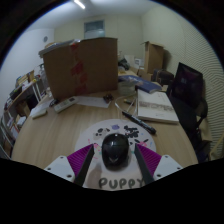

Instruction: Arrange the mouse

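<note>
Gripper (116, 163) with purple pads (84, 157) closed against both flanks of a black computer mouse (115, 149), which is held between the fingers. Directly beneath lies a white round mat (118, 181) lettered "PUPPY"; whether the mouse rests on it or is lifted clear cannot be told. Beyond, a wooden table (60, 135) carries a dark pen-like object (138, 122), papers (157, 108) and a large cardboard box (80, 67). Judged progress: the mouse is grasped and positioned over the mat; release, and any final alignment, appear to remain.
</note>
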Motion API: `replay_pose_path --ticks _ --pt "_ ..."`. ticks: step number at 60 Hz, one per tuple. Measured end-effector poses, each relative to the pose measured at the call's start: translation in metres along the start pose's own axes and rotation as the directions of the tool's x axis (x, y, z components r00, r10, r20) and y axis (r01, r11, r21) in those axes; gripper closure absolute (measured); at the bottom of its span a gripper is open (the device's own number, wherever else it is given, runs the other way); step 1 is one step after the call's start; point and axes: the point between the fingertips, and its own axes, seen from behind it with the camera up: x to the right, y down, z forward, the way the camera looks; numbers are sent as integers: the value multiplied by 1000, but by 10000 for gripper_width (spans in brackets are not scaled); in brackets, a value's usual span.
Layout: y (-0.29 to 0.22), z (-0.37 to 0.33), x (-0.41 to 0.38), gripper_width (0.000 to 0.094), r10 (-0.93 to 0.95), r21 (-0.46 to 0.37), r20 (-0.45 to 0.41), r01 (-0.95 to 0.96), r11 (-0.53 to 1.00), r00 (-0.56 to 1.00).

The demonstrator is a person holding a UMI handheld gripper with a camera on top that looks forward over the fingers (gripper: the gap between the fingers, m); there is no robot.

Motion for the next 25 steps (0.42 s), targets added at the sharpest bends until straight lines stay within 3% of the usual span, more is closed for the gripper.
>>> replay_pose_path --ticks 13,25 --pt "-5 -114 -23 99 77 50 -39 -75 996 996" --pt "28 -221 -46 100 175 70 -89 -169 983 981"
